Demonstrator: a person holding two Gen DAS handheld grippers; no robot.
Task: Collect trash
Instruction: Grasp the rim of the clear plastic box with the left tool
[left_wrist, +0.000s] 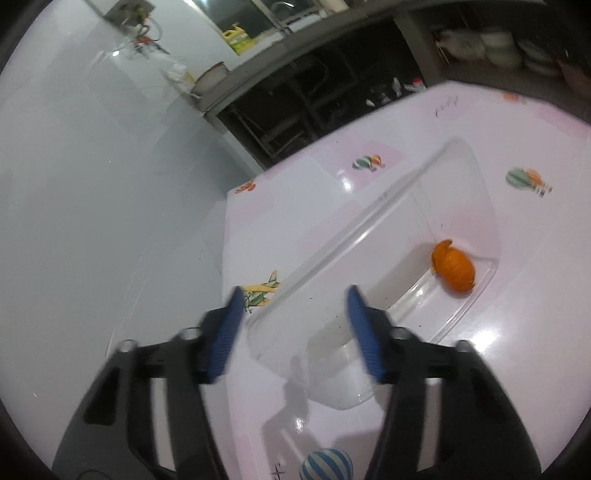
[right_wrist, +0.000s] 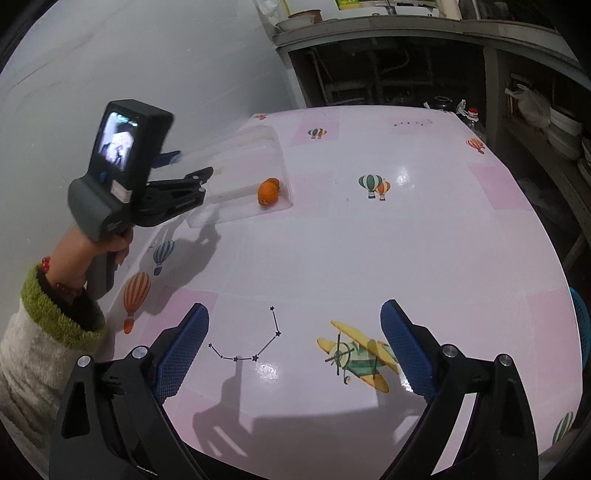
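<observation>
Item 1, nearest: right gripper, fingers spread wide, nothing between them, hanging over a bare stretch of the pink printed worktop.

Item 2: left gripper, jaws about half open and straddling the near rim of a clear plastic container. Contact between pads and rim cannot be told; motion blur hides it. A hand in a green-cuffed sleeve carries this tool.

Item 3, farther: orange peel, lying inside the container at its far end, which appears tipped.

Step in hand, by judgement: securing the container that already holds the trash. Next move calls for a firm close on the thin rim, keeping the box level so the peel stays in.
</observation>
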